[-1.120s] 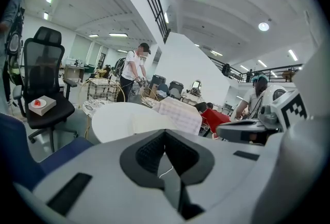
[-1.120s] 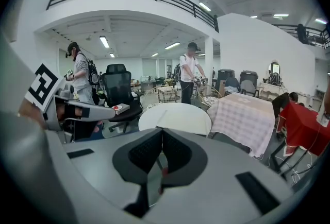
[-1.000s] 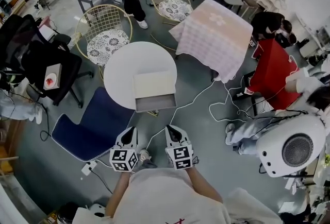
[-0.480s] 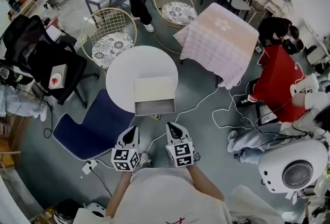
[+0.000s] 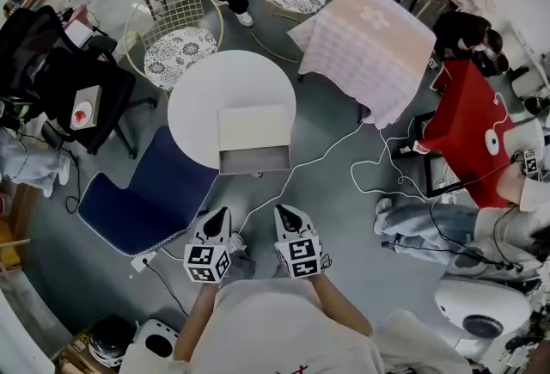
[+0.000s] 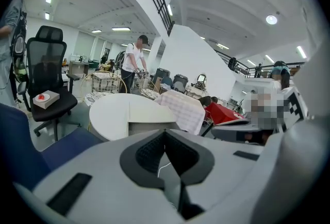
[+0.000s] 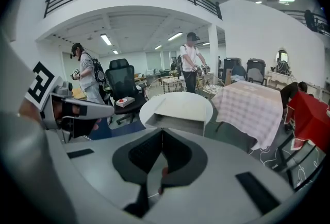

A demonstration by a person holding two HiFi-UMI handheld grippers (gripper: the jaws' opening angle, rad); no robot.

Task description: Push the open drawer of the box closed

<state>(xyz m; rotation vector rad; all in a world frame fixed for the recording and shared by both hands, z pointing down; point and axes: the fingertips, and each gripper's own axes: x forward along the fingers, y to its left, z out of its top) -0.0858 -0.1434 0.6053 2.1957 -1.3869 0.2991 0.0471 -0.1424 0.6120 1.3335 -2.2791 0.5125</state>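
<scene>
A cream box (image 5: 253, 127) stands on the near side of a round white table (image 5: 202, 93), and its drawer (image 5: 255, 160) is pulled out toward me over the table's edge. My two grippers hang side by side above the floor, well short of the drawer. The left gripper (image 5: 219, 216) and the right gripper (image 5: 284, 213) both have their jaws together and hold nothing. In the left gripper view the shut left gripper (image 6: 165, 134) faces the box (image 6: 149, 114). The right gripper view shows the shut right gripper (image 7: 162, 134) below the open drawer (image 7: 178, 124).
A dark blue seat (image 5: 146, 200) lies left of the table, and a black office chair (image 5: 60, 97) is beyond it. Two wire chairs (image 5: 172, 45) and a table under a pink checked cloth (image 5: 369, 45) stand behind. White cables (image 5: 378, 174) run over the floor, and people sit at the right.
Both grippers have stayed shut and side by side. The head view has shifted slightly, so the table and box sit a little higher and further left.
</scene>
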